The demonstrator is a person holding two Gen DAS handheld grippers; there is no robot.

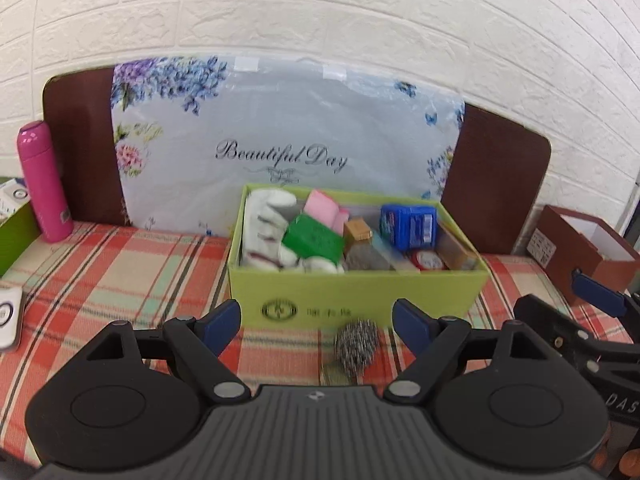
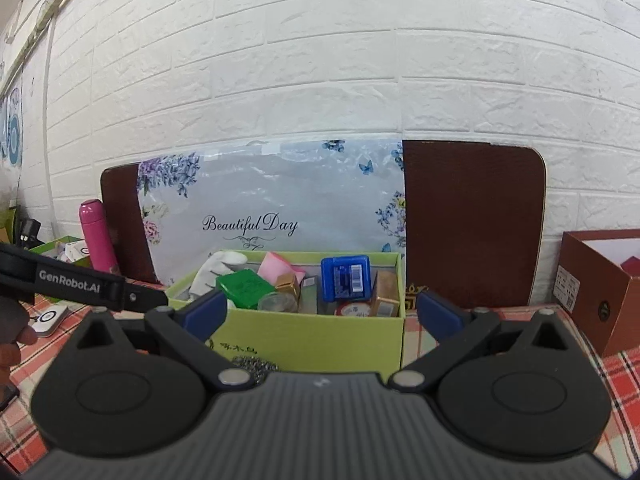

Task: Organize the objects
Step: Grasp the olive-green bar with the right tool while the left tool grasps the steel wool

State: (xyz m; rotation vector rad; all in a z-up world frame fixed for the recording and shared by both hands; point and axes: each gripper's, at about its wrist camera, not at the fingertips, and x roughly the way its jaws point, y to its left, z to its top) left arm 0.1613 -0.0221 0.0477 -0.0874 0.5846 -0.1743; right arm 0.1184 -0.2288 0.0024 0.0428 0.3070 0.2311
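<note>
- While both sets of jaws stand wide and hold nothing, the left gripper [image 1: 316, 322] faces the green box [image 1: 356, 296], with a steel scourer [image 1: 357, 343] lying loose on the cloth between gripper and box front.
- Right gripper [image 2: 320, 314] faces the same box; open cloth lies to either side.
- Box holds a white glove [image 1: 266, 232], green packet [image 1: 314, 240], pink packet [image 1: 326, 208], blue pack [image 1: 408, 226] and a round tin [image 1: 430, 260].
- Brown box [image 1: 580, 264] stands well right; pink flask [image 1: 42, 180] upright, far left.
- Plaid cloth [image 1: 120, 280] covers the counter; floral bag [image 1: 280, 132] leans on a white brick wall [image 1: 320, 12].
</note>
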